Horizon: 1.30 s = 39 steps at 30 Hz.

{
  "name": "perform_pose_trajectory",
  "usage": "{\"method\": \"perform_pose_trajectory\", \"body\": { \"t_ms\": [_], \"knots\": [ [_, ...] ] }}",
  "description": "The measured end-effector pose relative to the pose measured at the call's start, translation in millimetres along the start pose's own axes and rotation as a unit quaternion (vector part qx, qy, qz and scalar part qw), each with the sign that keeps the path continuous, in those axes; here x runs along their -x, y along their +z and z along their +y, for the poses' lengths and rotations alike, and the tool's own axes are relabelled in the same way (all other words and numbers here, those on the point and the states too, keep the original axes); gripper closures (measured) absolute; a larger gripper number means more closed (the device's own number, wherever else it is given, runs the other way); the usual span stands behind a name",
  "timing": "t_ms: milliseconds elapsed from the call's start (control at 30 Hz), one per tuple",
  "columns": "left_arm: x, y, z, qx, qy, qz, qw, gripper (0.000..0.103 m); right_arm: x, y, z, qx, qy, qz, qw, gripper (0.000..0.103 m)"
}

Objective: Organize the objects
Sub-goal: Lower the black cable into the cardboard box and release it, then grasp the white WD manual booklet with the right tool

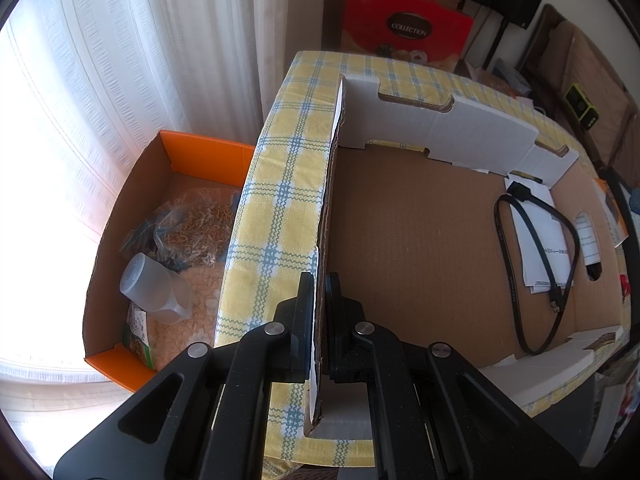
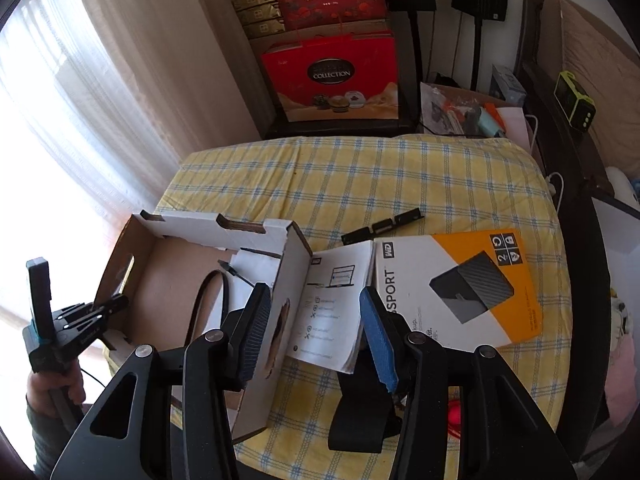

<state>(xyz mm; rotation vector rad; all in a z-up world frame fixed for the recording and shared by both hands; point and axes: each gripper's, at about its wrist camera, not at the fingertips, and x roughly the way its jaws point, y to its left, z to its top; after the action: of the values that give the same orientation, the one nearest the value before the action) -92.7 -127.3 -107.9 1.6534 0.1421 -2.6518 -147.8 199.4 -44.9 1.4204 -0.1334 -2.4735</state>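
Orange carton (image 1: 168,216) sits on the floor at far left, holding snack bags and a clear plastic bottle (image 1: 154,294); out of play for now. Left tool (image 1: 318,320) is clamped shut on the left wall of the shallow cardboard box (image 1: 420,248), pinning it to the table (image 2: 400,184) with the yellow plaid cloth. Inside the box: black cable (image 1: 528,264) looped over folded white papers (image 1: 544,240), so part of the kit looks already stowed. Right tool (image 2: 316,332) stands open, nothing pressed between the pads; the box's right wall and the open instruction booklet (image 2: 336,300) both lie in the gap. Further right, WD Passport retail box (image 2: 460,284) lies flat, touching the booklet, with a black plastic tray strip (image 2: 384,224) just behind. A black pouch (image 2: 360,412) shows under the right tool. Likely next: grab the booklet. Risks: closing here could catch the box wall along with the pages, dragging the box against the left clamp and creasing or tearing the thin wall; a pinch on loose pages only could let the booklet fan open and slip.
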Motion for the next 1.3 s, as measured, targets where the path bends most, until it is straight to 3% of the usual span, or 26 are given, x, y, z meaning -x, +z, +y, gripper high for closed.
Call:
{"method": "perform_pose_trajectory", "body": {
  "t_ms": [233,600,967,1167,1300],
  "knots": [
    [-1,-1,2,-0.001,0.002,0.001,1.0000,0.098,-15,-20,-24,-0.045,0.030,0.036,0.998,0.078],
    [-2,0,4,-0.001,0.003,0.002,1.0000,0.098,-22,-37,-37,-0.072,0.036,0.052,0.995,0.078],
    [-2,0,3,-0.001,0.003,0.002,1.0000,0.098,-44,-41,-43,-0.126,0.081,0.059,0.987,0.078],
    [-2,0,2,-0.001,0.003,0.002,1.0000,0.098,-49,-39,-42,-0.129,0.072,0.053,0.988,0.079],
    [-2,0,2,-0.001,0.003,0.002,1.0000,0.098,-43,-37,-36,-0.102,0.059,0.045,0.992,0.086]
  ]
}}
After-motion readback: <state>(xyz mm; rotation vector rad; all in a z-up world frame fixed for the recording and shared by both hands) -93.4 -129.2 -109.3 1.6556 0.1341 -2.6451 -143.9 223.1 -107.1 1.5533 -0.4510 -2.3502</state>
